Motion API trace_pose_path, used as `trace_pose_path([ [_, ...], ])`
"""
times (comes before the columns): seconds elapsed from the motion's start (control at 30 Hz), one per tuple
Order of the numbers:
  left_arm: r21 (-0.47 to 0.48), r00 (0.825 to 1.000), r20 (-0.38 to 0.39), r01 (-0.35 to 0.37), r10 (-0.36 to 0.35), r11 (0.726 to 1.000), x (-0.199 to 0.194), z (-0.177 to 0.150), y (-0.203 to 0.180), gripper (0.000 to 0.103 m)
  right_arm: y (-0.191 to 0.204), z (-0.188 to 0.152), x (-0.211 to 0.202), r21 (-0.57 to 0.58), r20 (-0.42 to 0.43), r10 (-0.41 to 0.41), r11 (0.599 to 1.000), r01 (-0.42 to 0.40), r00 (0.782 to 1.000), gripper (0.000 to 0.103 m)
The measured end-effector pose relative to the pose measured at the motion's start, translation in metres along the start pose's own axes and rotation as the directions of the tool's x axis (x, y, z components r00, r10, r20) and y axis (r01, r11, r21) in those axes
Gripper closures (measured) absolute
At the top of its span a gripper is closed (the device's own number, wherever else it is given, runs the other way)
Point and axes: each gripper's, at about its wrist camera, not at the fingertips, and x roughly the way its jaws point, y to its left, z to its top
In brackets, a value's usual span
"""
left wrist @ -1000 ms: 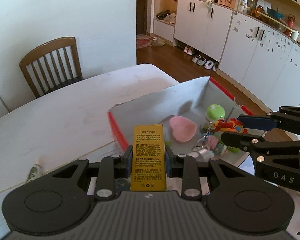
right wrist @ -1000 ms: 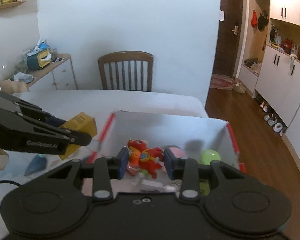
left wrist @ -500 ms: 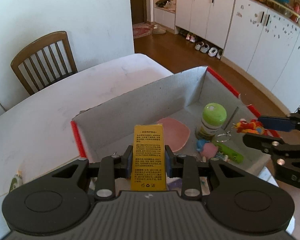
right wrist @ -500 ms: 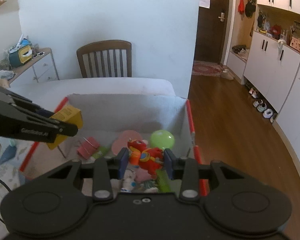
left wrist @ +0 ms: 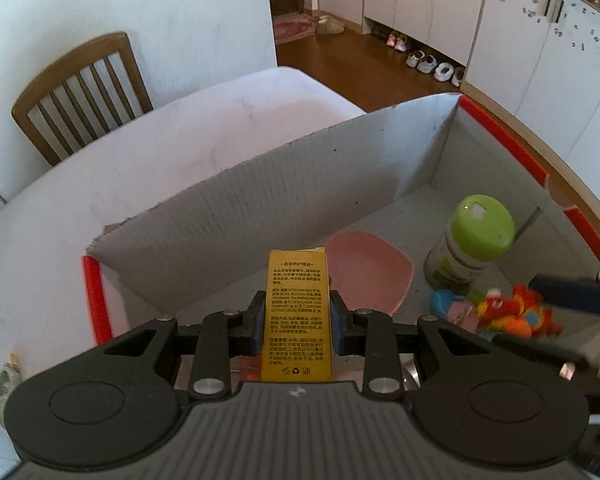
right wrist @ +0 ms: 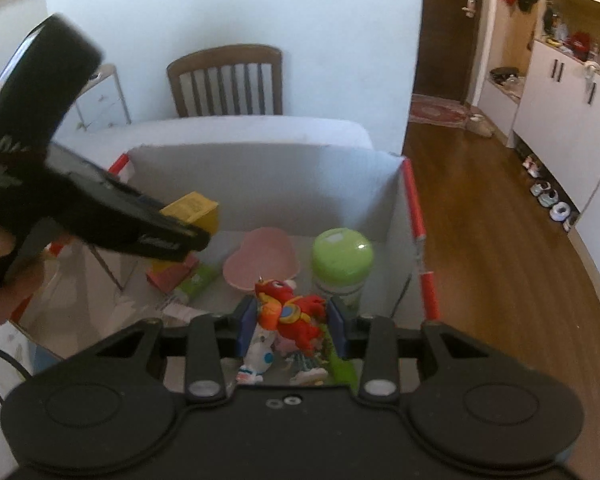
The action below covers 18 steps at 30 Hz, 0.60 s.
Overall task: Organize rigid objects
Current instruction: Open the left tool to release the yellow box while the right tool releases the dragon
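My left gripper (left wrist: pixel 297 316) is shut on a yellow box (left wrist: pixel 297 312) with black print and holds it over the near left part of an open cardboard box (left wrist: pixel 300 176) with red edges. The yellow box also shows in the right wrist view (right wrist: pixel 194 210). My right gripper (right wrist: pixel 292 322) is shut on a red and orange toy figure (right wrist: pixel 290 312), held over the box's near right side; it shows in the left wrist view too (left wrist: pixel 516 316). Inside lie a pink dish (right wrist: pixel 262 258) and a green-capped jar (right wrist: pixel 342 266).
The cardboard box also holds a green tube (right wrist: pixel 198 282), a pink packet (right wrist: pixel 170 276) and small toys (right wrist: pixel 260 356). A wooden chair (right wrist: pixel 226 80) stands behind the white table (left wrist: pixel 140 160). The table edge drops to wood floor (right wrist: pixel 480 240) on the right.
Both grippers have moved forward and down over the cardboard box, each still holding its object. The box interior now fills both views.
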Motion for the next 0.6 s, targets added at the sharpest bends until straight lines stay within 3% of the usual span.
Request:
trace_pose_path([
  [0.23, -0.003, 0.999, -0.051, -0.011, 0.01, 1.0, 0.018, 0.002, -0.002, 0.073, 0.007, -0.001, 0.017, -0.047, -0.061, 0.006, 0.999, -0.009, 0.998, 0.066],
  [0.6, -0.048, 0.995, -0.101, 0.008, -0.012, 0.999, 0.034, 0.003, 0.003, 0.073, 0.0, -0.003, 0.031, -0.02, -0.128, 0.015, 1.0, -0.018, 0.992, 0.065],
])
